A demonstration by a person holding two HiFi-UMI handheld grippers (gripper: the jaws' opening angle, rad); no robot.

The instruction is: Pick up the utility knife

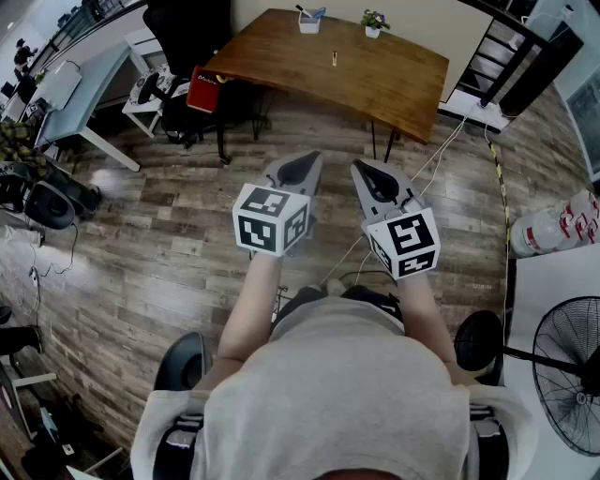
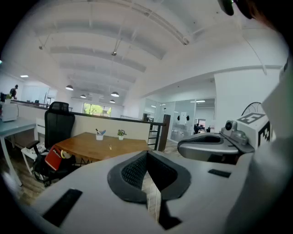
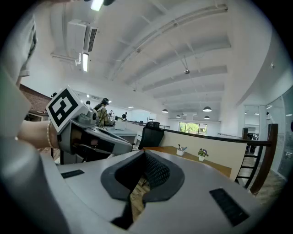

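Note:
The utility knife (image 1: 333,58) is a small slim object lying on the brown wooden table (image 1: 394,80) far ahead of me; the left gripper view shows the knife (image 2: 110,146) on the tabletop (image 2: 87,145). My left gripper (image 1: 307,161) and right gripper (image 1: 364,170) are held side by side above the wood floor, well short of the table, both pointing toward it. The left gripper (image 2: 147,154) has its jaws together with nothing between them. The right gripper (image 3: 144,151) also has its tips touching and holds nothing.
A white cup with pens (image 1: 308,21) and a small potted plant (image 1: 373,22) stand at the table's far edge. A black chair (image 1: 187,33) and a red bag (image 1: 203,90) sit left of the table. Cables (image 1: 450,141) cross the floor; a fan (image 1: 567,361) is at right.

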